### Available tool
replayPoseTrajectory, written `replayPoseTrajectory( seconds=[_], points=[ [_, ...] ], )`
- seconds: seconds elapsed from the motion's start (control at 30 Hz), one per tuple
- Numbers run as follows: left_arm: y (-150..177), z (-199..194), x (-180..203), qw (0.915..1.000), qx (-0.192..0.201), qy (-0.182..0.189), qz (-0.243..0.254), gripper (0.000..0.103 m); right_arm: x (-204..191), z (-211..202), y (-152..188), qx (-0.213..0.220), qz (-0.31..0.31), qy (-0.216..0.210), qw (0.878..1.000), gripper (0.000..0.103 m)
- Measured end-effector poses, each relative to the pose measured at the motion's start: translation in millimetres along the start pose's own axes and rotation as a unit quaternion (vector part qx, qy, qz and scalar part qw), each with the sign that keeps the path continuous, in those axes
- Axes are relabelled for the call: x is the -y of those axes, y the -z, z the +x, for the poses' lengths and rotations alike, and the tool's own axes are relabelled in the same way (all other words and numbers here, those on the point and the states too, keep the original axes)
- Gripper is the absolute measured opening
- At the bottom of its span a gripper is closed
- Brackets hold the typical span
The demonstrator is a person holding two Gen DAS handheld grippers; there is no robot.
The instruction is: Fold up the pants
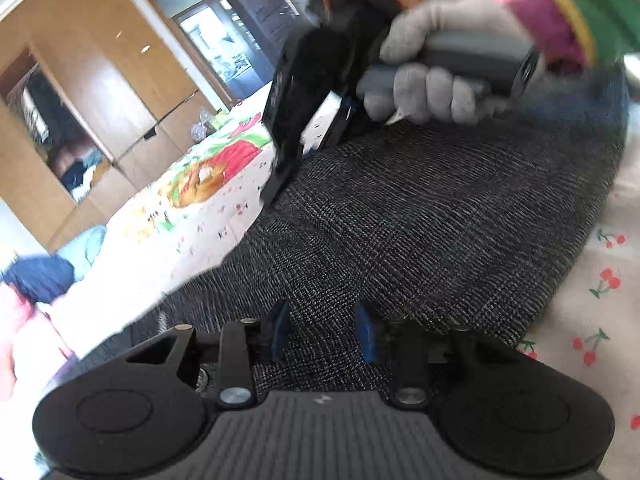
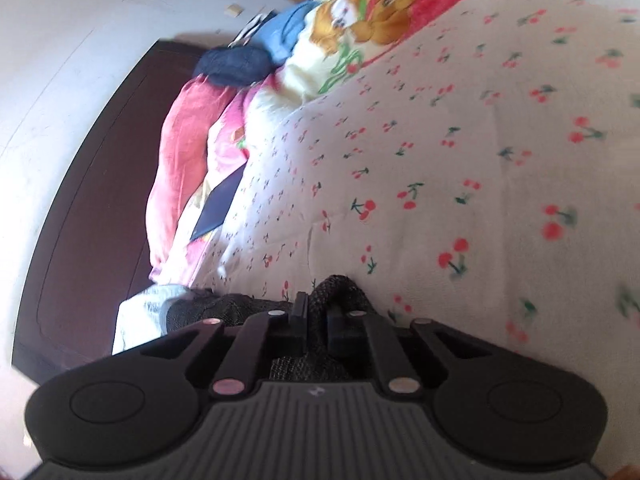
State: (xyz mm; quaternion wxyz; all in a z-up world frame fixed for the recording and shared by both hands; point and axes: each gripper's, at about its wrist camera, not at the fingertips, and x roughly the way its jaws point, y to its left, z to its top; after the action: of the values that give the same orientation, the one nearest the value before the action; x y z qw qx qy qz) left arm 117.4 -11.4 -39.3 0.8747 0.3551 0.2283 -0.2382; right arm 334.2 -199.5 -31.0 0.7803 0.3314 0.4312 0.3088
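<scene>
The pants [image 1: 420, 216] are dark grey checked cloth spread on a cherry-print bed sheet [image 1: 592, 312]. My left gripper [image 1: 324, 330] hovers low over their near edge with its blue-padded jaws apart and nothing between them. The right gripper shows in the left wrist view [image 1: 280, 168], held by a gloved hand [image 1: 432, 80], with its fingers down at the far edge of the pants. In the right wrist view my right gripper [image 2: 318, 314] is shut on a bunched fold of the pants [image 2: 340, 288], lifted above the sheet [image 2: 460, 140].
A colourful cartoon blanket [image 2: 372, 12] and pink, blue and navy bedding [image 2: 188, 152] are piled at the bed's head by a dark headboard [image 2: 100, 200]. Wooden wardrobes [image 1: 100, 92] and a doorway stand beyond the bed.
</scene>
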Motion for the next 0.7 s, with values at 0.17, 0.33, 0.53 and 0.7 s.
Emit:
replayPoseTrajectory(
  seconds=[0.17, 0.33, 0.53, 0.7],
  points=[
    [-15.1, -21.1, 12.8, 0.9999, 0.004, -0.01, 0.011, 0.05, -21.4, -112.8, 53.6, 0.104, -0.046, 0.087, 0.99, 0.018],
    [-35.9, -23.6, 53.5, 0.9981, -0.011, 0.01, 0.059, 0.048, 31.1, -231.0, 132.2, 0.172, 0.066, 0.228, 0.956, 0.019],
    [-62.4, -25.6, 91.2, 0.9909, -0.014, 0.014, 0.133, 0.046, 71.0, -376.7, 212.0, 0.345, 0.173, 0.264, 0.884, 0.018],
    [-91.7, -20.5, 110.3, 0.9865, -0.008, 0.028, 0.161, 0.049, 103.7, -431.4, 232.8, 0.406, 0.23, 0.273, 0.841, 0.022]
  ],
)
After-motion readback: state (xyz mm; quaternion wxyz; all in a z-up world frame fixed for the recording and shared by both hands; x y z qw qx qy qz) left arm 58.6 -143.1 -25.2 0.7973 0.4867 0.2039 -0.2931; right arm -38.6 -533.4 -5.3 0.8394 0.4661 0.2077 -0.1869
